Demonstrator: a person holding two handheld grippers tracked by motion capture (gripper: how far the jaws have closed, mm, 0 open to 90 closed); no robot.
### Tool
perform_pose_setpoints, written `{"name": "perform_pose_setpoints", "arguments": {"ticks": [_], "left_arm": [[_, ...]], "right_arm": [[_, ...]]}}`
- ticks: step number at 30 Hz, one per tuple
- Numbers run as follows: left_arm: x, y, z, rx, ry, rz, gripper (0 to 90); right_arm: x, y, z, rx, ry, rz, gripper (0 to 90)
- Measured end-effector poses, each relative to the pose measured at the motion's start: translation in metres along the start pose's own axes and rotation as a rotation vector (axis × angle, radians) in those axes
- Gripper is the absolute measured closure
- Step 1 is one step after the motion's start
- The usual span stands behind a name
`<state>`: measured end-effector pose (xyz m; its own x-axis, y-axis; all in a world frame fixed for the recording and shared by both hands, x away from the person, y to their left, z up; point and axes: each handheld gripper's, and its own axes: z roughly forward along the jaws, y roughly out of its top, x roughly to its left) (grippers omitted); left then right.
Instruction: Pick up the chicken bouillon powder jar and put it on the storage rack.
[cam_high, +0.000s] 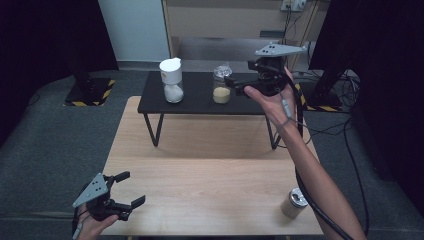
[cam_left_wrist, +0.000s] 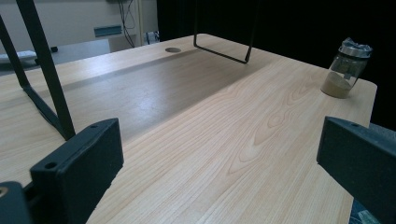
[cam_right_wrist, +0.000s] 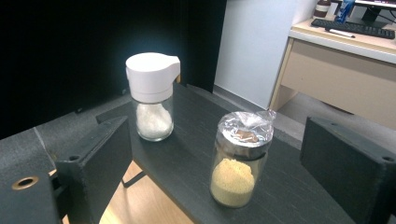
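Reaching toward the upper middle of the high view, the right gripper (cam_high: 239, 85) hangs with its jaws wide apart and nothing between them, just right of the jar of yellow grains (cam_high: 221, 86) on the black shelf (cam_high: 200, 102). In the right gripper view that jar (cam_right_wrist: 238, 161) stands low and centre between the jaws, untouched, its top wrapped in clear film; the white-capped jar (cam_right_wrist: 153, 98) stands up and to its left. At the lower left of the high view the left gripper (cam_high: 129, 189) rests open and empty over the wooden table (cam_high: 210, 185). A third jar (cam_high: 293, 202) sits at the lower right
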<state>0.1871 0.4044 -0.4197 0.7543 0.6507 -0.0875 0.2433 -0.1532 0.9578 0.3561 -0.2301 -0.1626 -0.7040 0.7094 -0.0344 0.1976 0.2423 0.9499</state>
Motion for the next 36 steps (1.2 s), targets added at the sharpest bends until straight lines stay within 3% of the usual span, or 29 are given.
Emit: {"name": "perform_pose_setpoints", "arguments": {"ticks": [20,36], "left_arm": [[0.0,0.0,0.001,0.004,0.001,0.002,0.0],[-0.001,0.001,0.001,0.005,0.004,0.0,0.0]], "right_arm": [[0.014,-0.033,-0.051,-0.043,0.083,-0.074,9.7],[0.024,-0.067,-0.082,-0.046,0.127,-0.088,9.7]]}}
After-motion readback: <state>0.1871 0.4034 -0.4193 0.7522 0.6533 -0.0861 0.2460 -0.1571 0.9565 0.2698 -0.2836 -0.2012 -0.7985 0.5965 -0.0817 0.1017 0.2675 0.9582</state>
